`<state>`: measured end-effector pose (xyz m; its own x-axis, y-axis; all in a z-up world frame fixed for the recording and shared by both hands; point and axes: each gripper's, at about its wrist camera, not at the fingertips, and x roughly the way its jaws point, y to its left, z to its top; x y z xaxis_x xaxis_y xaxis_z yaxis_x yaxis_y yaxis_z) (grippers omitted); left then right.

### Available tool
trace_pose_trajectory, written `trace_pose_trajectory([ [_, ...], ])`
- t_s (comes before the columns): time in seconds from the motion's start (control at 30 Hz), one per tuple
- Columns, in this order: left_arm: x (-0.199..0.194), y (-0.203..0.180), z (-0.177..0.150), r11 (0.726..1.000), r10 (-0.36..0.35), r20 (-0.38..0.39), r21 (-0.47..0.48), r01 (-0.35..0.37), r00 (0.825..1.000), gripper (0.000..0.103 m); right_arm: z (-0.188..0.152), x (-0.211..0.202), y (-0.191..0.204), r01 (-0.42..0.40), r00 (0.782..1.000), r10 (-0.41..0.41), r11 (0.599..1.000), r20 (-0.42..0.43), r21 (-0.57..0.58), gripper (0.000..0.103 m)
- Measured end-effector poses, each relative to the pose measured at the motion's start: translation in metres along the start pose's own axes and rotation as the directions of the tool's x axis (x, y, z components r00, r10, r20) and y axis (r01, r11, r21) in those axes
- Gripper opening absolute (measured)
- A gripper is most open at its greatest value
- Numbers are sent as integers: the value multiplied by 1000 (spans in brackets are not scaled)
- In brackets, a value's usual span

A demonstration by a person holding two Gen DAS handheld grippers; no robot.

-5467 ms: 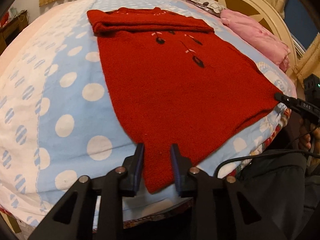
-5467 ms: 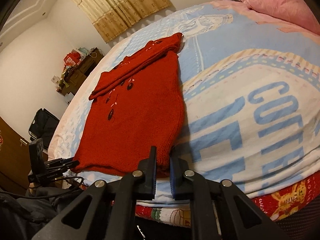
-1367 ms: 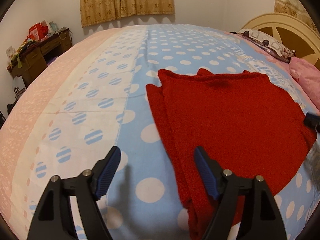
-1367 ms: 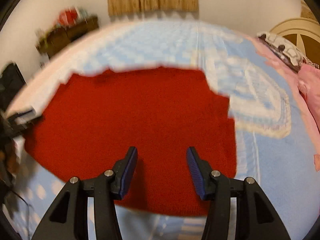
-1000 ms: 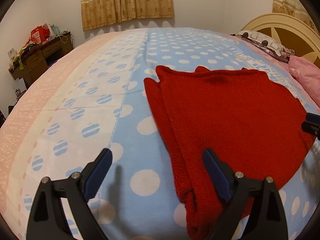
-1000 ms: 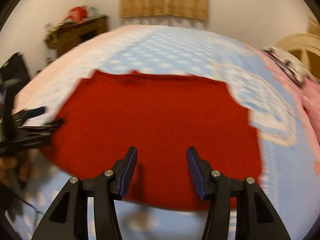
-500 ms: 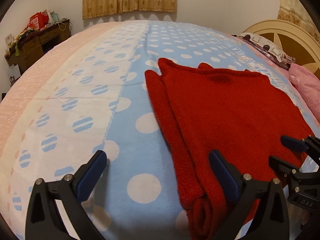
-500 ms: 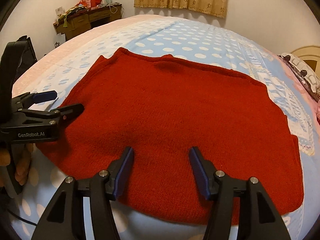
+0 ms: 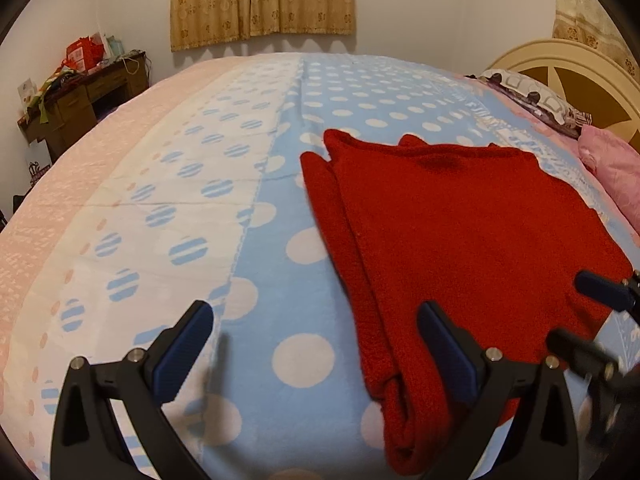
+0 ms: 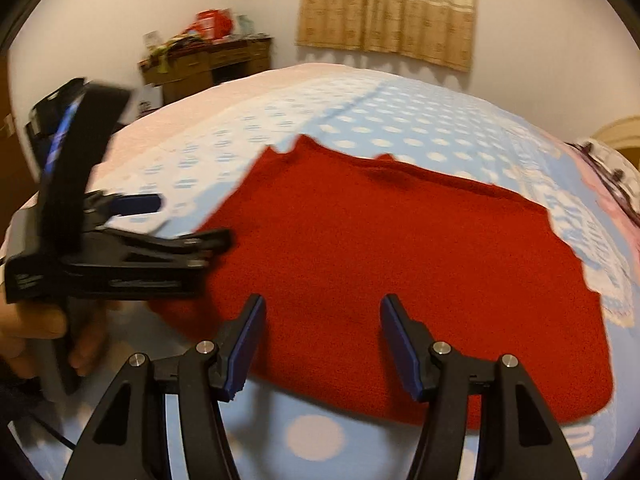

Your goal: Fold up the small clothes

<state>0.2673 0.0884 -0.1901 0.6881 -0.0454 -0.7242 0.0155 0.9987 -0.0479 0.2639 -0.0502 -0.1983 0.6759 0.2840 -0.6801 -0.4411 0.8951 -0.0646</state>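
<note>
The red knit garment [image 9: 460,240] lies folded flat on the polka-dot bed [image 9: 200,208]. The left gripper [image 9: 316,344] hovers at its near left edge, fingers spread, holding nothing. The right gripper [image 10: 322,340] hangs over its near edge, likewise released.

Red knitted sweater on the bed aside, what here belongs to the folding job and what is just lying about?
Job:
- red knitted sweater, folded once
- left gripper, open
- right gripper, open
- polka-dot blue bedspread as work surface

Lying about:
- pink pillow
- cluttered wooden desk
- beige curtains
</note>
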Motion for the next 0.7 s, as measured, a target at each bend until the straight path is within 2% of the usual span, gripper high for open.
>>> trace_pose_trajectory([
  [0.07,1,-1,0,1000,1,-4,-3,-1,1000,103,-1,13,10,16,999,-17,999,-40,-28,60],
  [0.13,4,-1,2,1000,1,-9,4,-1,1000,103,-4,26,8,21,998,-22,1000,-62,-7,60],
  [0.3,12,-5,10,1000,-4,-20,19,5,1000,103,-1,29,4,37,998,-36,999,-43,21,60],
  [0.47,8,-4,11,999,3,-20,32,-2,1000,103,-6,8,3,8,1000,-8,999,5,47,60],
  [0.7,-6,9,16,999,31,6,34,-31,999,103,-11,-2,22,33,999,-31,999,38,-43,60],
])
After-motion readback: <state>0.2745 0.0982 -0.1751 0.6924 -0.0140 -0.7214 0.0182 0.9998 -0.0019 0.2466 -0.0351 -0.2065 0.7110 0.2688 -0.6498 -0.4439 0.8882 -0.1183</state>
